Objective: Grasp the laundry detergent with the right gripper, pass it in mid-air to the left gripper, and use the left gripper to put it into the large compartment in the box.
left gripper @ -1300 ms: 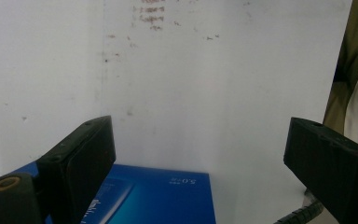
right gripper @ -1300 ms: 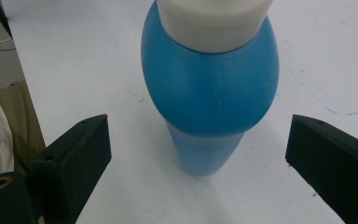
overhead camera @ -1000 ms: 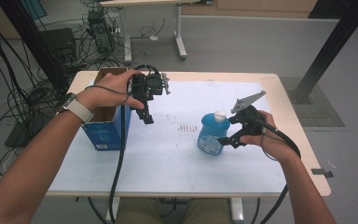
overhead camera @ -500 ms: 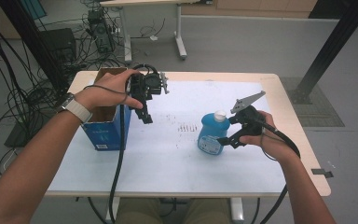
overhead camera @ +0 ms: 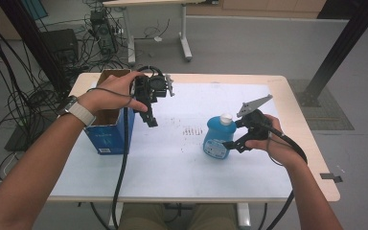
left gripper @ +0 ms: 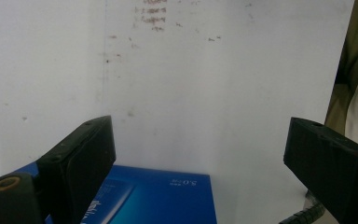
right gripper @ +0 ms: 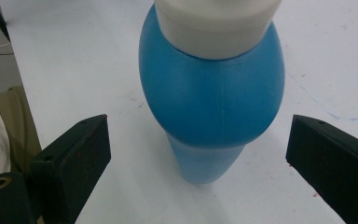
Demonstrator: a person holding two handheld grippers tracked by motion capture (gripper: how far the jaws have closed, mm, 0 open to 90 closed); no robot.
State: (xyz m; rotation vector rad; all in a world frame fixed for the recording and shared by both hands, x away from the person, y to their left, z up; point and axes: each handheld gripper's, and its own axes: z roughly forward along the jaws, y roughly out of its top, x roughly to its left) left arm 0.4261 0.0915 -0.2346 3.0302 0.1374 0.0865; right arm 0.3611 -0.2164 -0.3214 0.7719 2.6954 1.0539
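The right gripper (overhead camera: 231,143) stands beside the blue bottle (overhead camera: 217,140), its jaws spread wide; in the right gripper view the bottle (right gripper: 212,100) sits between them with a clear gap on each side, so nothing is gripped. The left gripper (overhead camera: 149,118) hangs just beside the cardboard box, pointing down at the table, jaws wide apart as well with nothing between them; in the left gripper view (left gripper: 198,158) only bare tabletop and the blue side of the box (left gripper: 168,196) lie below.

The table (overhead camera: 182,163) is white-topped with a pale wooden edge. The cardboard box (overhead camera: 109,132), open at the top and blue on its sides, stands at the table's left. The blue bottle, upright with a white cap (overhead camera: 226,118), stands right of the middle, well apart from the box. Faint reddish marks (overhead camera: 190,130) dot the tabletop between them.
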